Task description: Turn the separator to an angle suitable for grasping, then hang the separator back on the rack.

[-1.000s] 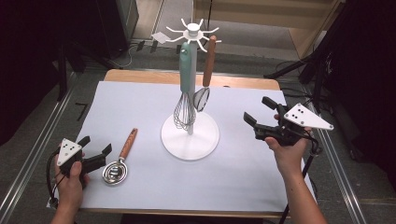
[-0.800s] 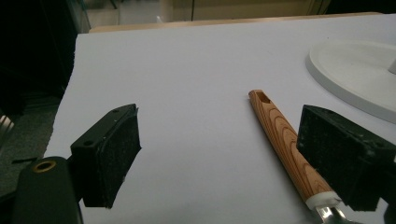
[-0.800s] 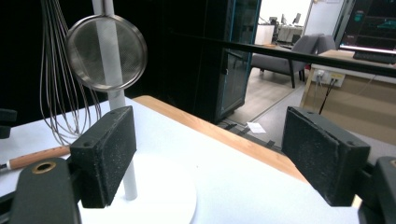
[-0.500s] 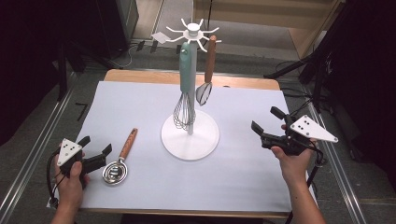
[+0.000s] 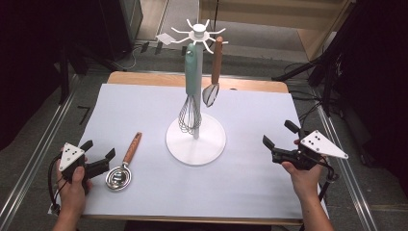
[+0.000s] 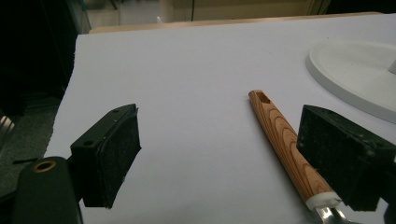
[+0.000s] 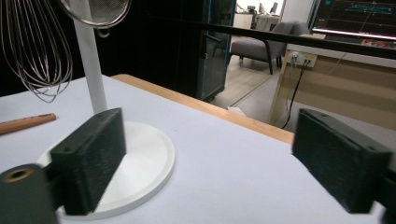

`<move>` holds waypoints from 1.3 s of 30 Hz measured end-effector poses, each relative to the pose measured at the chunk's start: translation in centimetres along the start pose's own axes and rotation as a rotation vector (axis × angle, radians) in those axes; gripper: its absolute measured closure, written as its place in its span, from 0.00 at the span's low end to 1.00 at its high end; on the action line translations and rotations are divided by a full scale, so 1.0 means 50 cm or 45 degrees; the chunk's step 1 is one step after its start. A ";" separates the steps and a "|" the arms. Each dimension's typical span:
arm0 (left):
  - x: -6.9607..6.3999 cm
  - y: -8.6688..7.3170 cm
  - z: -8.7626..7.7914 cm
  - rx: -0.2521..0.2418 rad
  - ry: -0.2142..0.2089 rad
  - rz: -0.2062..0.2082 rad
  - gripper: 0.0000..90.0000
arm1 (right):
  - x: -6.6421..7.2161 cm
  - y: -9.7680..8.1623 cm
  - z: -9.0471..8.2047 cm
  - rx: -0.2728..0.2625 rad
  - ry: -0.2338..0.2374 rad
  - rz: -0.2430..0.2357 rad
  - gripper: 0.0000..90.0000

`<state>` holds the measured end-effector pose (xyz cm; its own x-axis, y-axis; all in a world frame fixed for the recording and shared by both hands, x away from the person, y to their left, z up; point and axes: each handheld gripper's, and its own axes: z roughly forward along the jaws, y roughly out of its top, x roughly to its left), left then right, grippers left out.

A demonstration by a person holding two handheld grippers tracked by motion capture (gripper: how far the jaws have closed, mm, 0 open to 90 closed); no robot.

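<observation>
The left claw (image 5: 98, 155) rests released at the near left of the surface (image 5: 250, 187), just beside the wooden-handled strainer (image 5: 124, 164) lying there. The right claw (image 5: 279, 139), its jaws just opened and empty, hovers near right of the white utensil stand (image 5: 196, 139).

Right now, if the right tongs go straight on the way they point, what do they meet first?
Probably the white stand: its base lies just ahead of the open right tongs, low between the jaws, with the pole behind it. Depth is hard to judge.
</observation>
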<state>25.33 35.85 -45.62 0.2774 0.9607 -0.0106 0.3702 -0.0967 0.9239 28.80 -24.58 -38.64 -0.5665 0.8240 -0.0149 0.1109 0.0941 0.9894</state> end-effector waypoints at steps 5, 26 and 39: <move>0.000 0.000 0.000 0.004 0.001 0.002 0.16 | -0.006 -0.026 -0.010 0.007 -0.024 0.027 0.00; -0.002 0.000 -0.001 0.004 0.007 0.005 0.16 | -0.050 -0.155 -0.061 0.084 -0.176 0.095 0.00; 0.001 0.003 -0.003 -0.067 0.013 -0.036 0.16 | -0.058 -0.185 -0.078 0.045 -0.264 0.156 0.00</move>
<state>25.25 35.92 -45.45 0.2584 0.9655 -0.0336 0.3310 -0.0558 0.9420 26.22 -30.03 -47.19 -0.3674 0.9273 0.0715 0.1989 0.0032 0.9800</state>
